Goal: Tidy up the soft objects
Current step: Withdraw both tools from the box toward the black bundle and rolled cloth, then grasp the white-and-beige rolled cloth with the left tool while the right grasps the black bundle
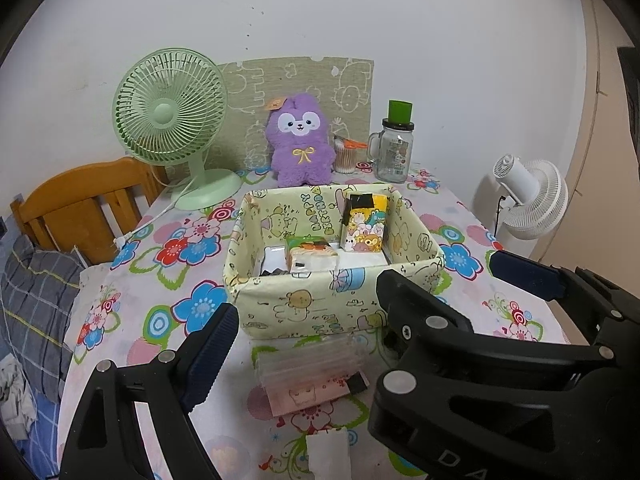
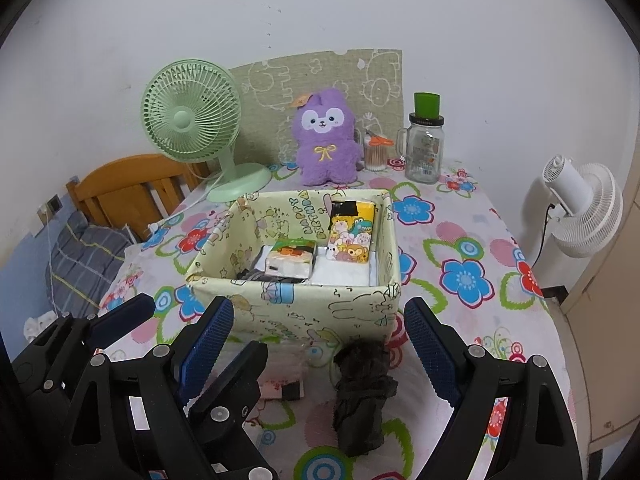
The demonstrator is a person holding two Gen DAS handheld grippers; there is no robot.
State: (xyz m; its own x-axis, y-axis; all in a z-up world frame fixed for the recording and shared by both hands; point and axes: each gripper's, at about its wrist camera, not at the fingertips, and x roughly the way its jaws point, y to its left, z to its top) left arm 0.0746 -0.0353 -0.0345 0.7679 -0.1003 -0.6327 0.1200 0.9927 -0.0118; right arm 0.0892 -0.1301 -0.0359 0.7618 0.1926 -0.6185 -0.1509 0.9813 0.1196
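Fabric bin (image 2: 304, 308) sits on floral tablecloth (image 2: 460, 248) near wall.

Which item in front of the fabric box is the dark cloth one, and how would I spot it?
Start at the cartoon-print fabric box in the middle of the flowered tablecloth. Just in front of its near right corner lies a crumpled dark grey cloth bundle. Unlike the clear plastic packet to its left, it is opaque, wrinkled and almost black.

Clear packet (image 1: 310, 364): contents unreadable, right end behind right gripper (image 2: 320, 350). White scrap (image 1: 329, 454) cut off at 6 o'clock. Box (image 1: 320, 308) floor mostly hidden.
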